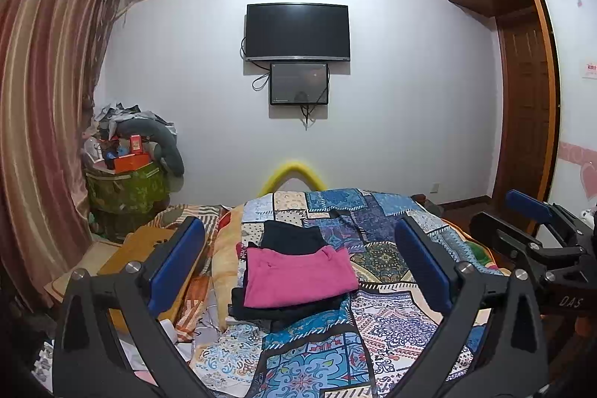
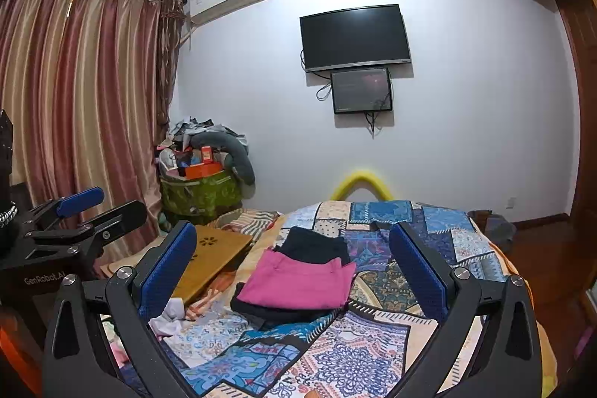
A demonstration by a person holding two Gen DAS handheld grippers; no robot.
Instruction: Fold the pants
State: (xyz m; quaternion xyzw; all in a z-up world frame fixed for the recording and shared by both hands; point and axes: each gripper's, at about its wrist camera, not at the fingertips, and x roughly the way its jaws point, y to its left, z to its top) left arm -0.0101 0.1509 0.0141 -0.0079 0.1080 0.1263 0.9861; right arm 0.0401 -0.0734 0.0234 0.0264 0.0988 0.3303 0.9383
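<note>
Folded pink pants [image 1: 298,276] lie on top of a stack of dark folded garments [image 1: 293,237] on the patchwork bed cover [image 1: 377,331]. The same pink pants [image 2: 298,280] and dark garments [image 2: 313,245] show in the right wrist view. My left gripper [image 1: 298,271] is open and empty, raised above the bed with the stack seen between its blue pads [image 1: 175,263]. My right gripper [image 2: 293,271] is open and empty too, held at the same height. Each gripper shows at the edge of the other's view, the right one [image 1: 537,230] and the left one [image 2: 82,215].
A wooden lap desk [image 2: 212,260] lies at the bed's left edge beside loose clothes [image 2: 168,317]. A green basket piled with clutter [image 2: 201,185] stands by the striped curtain [image 2: 82,99]. A TV [image 1: 297,31] hangs on the far wall. A wooden wardrobe [image 1: 522,99] is at the right.
</note>
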